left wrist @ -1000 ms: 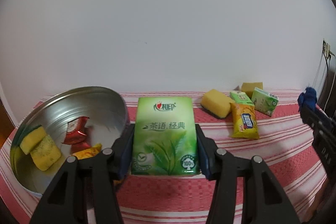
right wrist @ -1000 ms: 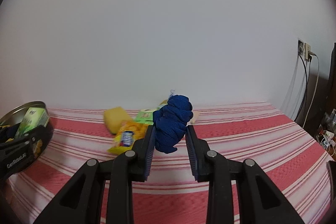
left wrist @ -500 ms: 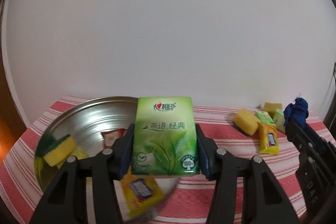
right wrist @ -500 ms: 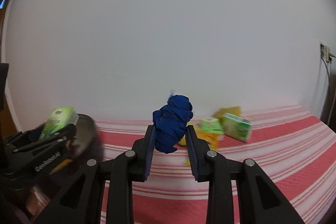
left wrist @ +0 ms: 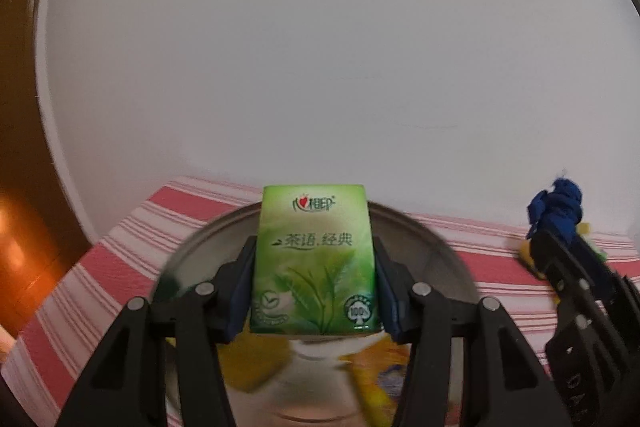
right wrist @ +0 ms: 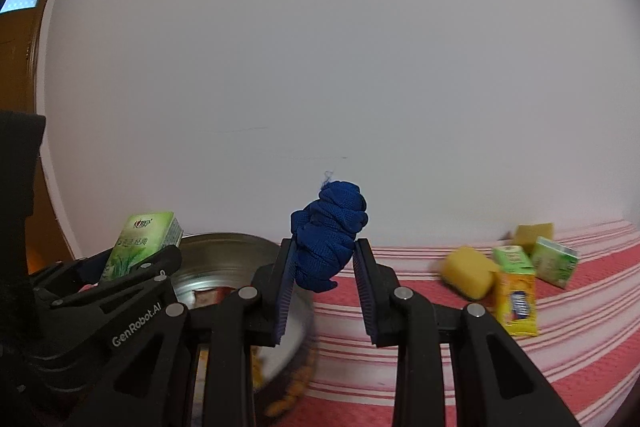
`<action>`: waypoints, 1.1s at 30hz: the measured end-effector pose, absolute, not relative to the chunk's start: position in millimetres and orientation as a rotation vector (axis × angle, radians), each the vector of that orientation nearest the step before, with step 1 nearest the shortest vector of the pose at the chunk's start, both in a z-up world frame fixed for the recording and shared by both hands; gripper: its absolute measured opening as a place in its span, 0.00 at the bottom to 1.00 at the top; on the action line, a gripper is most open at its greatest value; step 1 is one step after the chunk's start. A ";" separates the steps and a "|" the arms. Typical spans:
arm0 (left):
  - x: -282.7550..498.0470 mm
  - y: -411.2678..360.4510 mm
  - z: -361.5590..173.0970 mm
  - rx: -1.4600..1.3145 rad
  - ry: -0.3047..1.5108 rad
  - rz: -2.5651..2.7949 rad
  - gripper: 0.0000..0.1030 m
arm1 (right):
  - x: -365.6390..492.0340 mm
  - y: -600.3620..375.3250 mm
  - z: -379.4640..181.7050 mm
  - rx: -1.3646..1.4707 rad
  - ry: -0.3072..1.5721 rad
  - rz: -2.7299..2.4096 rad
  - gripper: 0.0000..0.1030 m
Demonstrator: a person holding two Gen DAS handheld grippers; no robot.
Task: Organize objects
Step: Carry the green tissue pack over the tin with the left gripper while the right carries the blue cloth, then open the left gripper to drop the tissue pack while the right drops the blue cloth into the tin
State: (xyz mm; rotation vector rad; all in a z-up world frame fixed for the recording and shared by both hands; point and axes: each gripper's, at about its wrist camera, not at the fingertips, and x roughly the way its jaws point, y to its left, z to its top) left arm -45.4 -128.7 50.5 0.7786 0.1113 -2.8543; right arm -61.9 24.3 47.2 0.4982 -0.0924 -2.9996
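My left gripper [left wrist: 314, 291] is shut on a green tissue pack [left wrist: 314, 259] and holds it upright over the round metal bowl [left wrist: 436, 247]. The same pack [right wrist: 142, 245] shows at the left of the right wrist view, above the bowl [right wrist: 224, 251]. My right gripper [right wrist: 325, 279] is shut on a bunched blue cloth [right wrist: 326, 231], just right of the bowl's rim. In the left wrist view that cloth [left wrist: 556, 203] and its gripper come in from the right. Yellow sponges and snack packets lie blurred inside the bowl.
On the red-and-white striped tablecloth [right wrist: 560, 347] to the right lie a yellow sponge [right wrist: 468, 273], a yellow snack packet [right wrist: 516, 301], two small green cartons [right wrist: 556, 261] and another sponge [right wrist: 534, 233]. A white wall stands behind. A wooden door [left wrist: 20, 187] is at the far left.
Both grippers have swung left with their loads. The tissue pack went from beside the bowl to over it. The blue cloth left the sponges and packets behind and now hangs by the bowl.
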 end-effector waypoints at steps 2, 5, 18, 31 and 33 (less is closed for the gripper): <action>-50.8 -139.2 48.3 0.804 0.109 -2.821 0.50 | -71.5 11.1 44.9 0.524 -0.089 -2.981 0.31; -58.4 -154.5 45.1 0.831 0.089 -2.759 0.51 | -83.3 -6.3 39.7 0.553 -0.085 -2.954 0.31; -77.1 -177.6 27.3 0.947 0.021 -2.614 0.51 | -113.8 -42.8 10.3 0.709 -0.026 -2.837 0.32; -73.9 -180.3 27.6 0.863 0.080 -2.625 0.98 | -94.9 -24.8 6.0 0.516 -0.121 -2.867 0.64; -72.5 -177.5 27.7 0.855 0.074 -2.632 0.98 | -92.5 -17.2 5.0 0.466 -0.134 -2.909 0.67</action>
